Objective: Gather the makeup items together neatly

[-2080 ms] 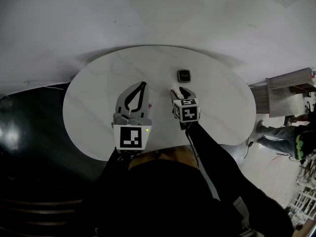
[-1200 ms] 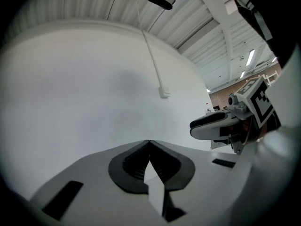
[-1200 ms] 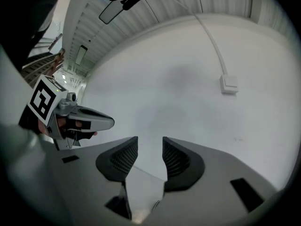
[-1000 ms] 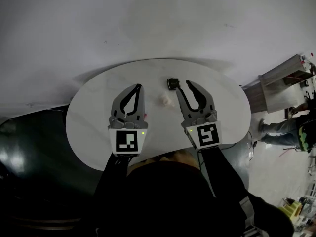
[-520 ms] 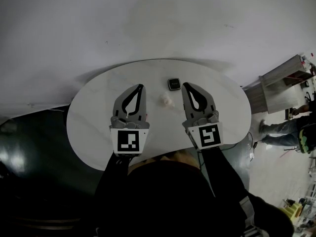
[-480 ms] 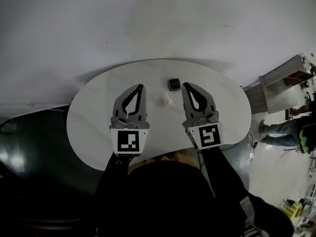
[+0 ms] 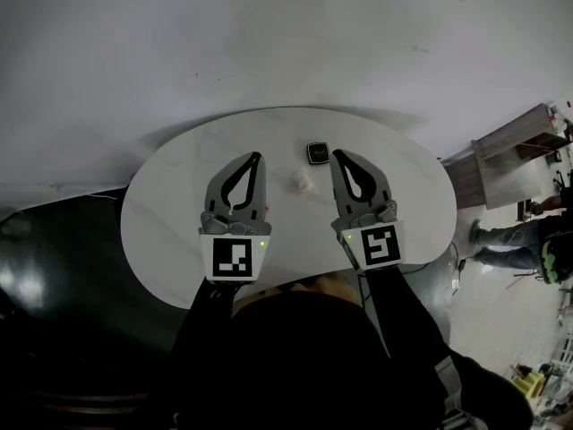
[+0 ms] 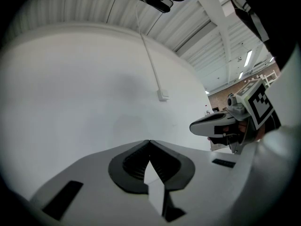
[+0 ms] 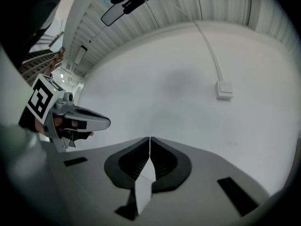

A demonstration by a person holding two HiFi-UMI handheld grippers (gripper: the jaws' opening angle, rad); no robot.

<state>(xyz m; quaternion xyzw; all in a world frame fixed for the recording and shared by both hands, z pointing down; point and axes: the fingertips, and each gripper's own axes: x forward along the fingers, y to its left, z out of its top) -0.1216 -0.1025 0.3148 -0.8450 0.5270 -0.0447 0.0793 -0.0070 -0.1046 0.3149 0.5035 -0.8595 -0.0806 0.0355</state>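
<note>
A small black square compact [image 7: 317, 153] lies on the white oval table [image 7: 161, 204], toward the far side. Just in front of it sits a pale, fluffy puff [image 7: 303, 182]. My left gripper [image 7: 256, 158] hovers left of the puff, jaws shut and empty. My right gripper [image 7: 337, 156] hovers right of the puff, its tip close beside the compact, jaws shut with nothing between them. The left gripper view shows its jaws [image 8: 149, 141] meeting against a bare wall, with the right gripper [image 8: 218, 124] off to the side. In the right gripper view the shut tips [image 9: 149, 138] also face the wall.
A wooden shelf unit [image 7: 519, 141] stands right of the table, and a person [image 7: 519, 240] stands on the floor beyond it. Dark floor [image 7: 54, 276] lies to the left. A wall socket [image 9: 224, 90] with a cable duct is on the wall ahead.
The right gripper's jaws were spread a second ago and have come together, empty. The left gripper, compact and puff stay where they were.
</note>
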